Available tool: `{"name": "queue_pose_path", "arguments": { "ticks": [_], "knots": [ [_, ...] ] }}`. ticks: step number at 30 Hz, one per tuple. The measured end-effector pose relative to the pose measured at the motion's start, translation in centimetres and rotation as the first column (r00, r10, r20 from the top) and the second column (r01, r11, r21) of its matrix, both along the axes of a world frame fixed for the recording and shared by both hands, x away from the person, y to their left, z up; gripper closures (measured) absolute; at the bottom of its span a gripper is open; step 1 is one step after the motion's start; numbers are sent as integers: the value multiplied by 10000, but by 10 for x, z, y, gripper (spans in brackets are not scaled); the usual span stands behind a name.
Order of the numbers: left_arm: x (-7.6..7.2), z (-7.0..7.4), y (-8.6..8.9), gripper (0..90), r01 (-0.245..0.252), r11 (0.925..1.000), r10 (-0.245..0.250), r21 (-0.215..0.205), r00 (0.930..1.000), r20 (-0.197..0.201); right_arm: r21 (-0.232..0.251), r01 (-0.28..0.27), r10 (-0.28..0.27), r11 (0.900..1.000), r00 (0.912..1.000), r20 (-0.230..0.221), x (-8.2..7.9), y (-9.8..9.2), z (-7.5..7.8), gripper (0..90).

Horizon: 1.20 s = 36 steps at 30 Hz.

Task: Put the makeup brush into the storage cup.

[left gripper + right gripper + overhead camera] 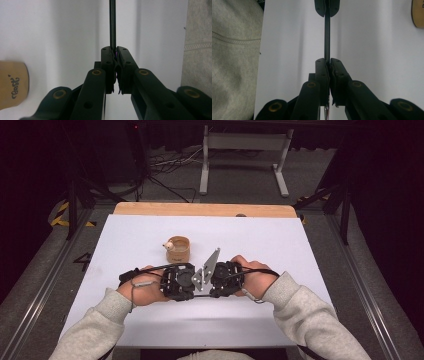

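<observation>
Left claw (115,53): clamped tight on a thin black cable (112,23).
Right claw (328,65): clamped on the same cable.
Wooden cup (178,248): just beyond both claws on the tabletop (300,250).

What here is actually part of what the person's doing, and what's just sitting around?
In use: left tool and right tool, both clamped shut on the thin black strip running between them.

Lying about: wooden cup with a small pale thing at its rim, apart from the tools; white stand on the floor beyond the table.
</observation>
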<state>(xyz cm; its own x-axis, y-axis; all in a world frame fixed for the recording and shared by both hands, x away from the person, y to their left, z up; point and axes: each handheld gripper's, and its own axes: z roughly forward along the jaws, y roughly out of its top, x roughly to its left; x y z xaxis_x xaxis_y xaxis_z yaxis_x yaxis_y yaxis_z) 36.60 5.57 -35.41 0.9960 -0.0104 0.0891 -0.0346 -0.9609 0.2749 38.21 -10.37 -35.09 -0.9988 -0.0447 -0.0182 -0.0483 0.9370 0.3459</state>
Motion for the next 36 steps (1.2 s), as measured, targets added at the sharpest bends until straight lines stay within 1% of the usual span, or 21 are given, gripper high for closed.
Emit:
{"name": "queue_pose_path", "arguments": {
  "ticks": [7, 9, 10, 12, 14, 16, 18, 19, 20, 21, 22, 23, 25, 27, 28, 29, 31, 32, 34, 35, 36],
  "knots": [
    [0, 0, 1, 852, 22, 10000, -21, -51, 10000, 97, -8, 82, -82, 10000, 10000, -10, 0, -1, 1, 849],
    [0, 1, 2, 853, -103, 9999, 103, 14, 9998, 197, 51, 121, -121, 9999, 9999, 13, -1, -1, 1, 845],
    [0, 0, 3, 853, -55, 10000, 55, -5, 9999, 155, 53, 150, -150, 9999, 9999, 22, -1, -2, 2, 827],
    [1, 0, 4, 853, -58, 10000, 56, 68, 9998, 204, 134, 294, -296, 9995, 9995, 102, -1, -2, 3, 753],
    [1, 1, 4, 853, -63, 9999, 60, 110, 9997, 253, 178, 323, -325, 9993, 9994, 109, -1, -3, 4, 730],
    [2, -1, 6, 853, -32, 10000, 33, -49, 9998, 204, 408, 336, -343, 9986, 9993, 168, -1, -5, 5, 650],
    [1, -1, 8, 853, -190, 9998, 192, -107, 9997, 147, 606, 391, -405, 9974, 9989, 230, -2, -8, 8, 623],
    [2, 0, 8, 853, -136, 9999, 137, -94, 9998, 145, 691, 420, -440, 9967, 9986, 286, -2, -9, 8, 609],
    [3, 0, 10, 853, -130, 9997, 135, -204, 9996, 229, 816, 520, -548, 9953, 9980, 330, -2, -11, 10, 584],
    [2, 0, 11, 854, -281, 9990, 289, -359, 9993, 234, 943, 527, -565, 9941, 9977, 371, -2, -13, 12, 577],
    [3, 0, 12, 854, -163, 9988, 171, -471, 9997, 182, 1093, 576, -626, 9923, 9971, 430, -2, -15, 13, 571],
    [3, 0, 14, 854, -180, 9980, 196, -612, 9995, 257, 1252, 619, -684, 9902, 9965, 481, -3, -17, 15, 561],
    [4, 1, 18, 854, -311, 9945, 337, -1001, 9991, 241, 1512, 767, -854, 9855, 9950, 514, -3, -22, 18, 553],
    [4, 1, 21, 854, -380, 9918, 413, -1221, 9988, 248, 1906, 846, -997, 9780, 9925, 711, -4, -29, 23, 551],
    [5, 1, 23, 854, -377, 9902, 418, -1341, 9987, 282, 2033, 893, -1065, 9750, 9915, 753, -4, -31, 25, 551],
    [5, 1, 23, 854, -377, 9902, 418, -1341, 9987, 282, 2033, 893, -1065, 9750, 9915, 753, -4, -31, 25, 551],
    [4, 0, 26, 854, -483, 9863, 532, -1575, 9982, 272, 2410, 967, -1204, 9657, 9890, 860, -6, -37, 29, 553],
    [4, 0, 28, 855, -508, 9836, 568, -1729, 9979, 297, 2555, 979, -1253, 9618, 9878, 931, -6, -39, 31, 554],
    [3, -1, 31, 854, -692, 9730, 760, -2204, 9969, 225, 2824, 1019, -1363, 9539, 9851, 1050, -8, -44, 35, 555],
    [3, -1, 34, 855, -776, 9656, 853, -2481, 9962, 203, 2974, 1058, -1444, 9489, 9833, 1110, -10, -46, 36, 558],
    [4, -1, 35, 855, -789, 9612, 879, -2644, 9959, 221, 3150, 1098, -1534, 9427, 9812, 1171, -11, -49, 39, 560]
  ]
}}
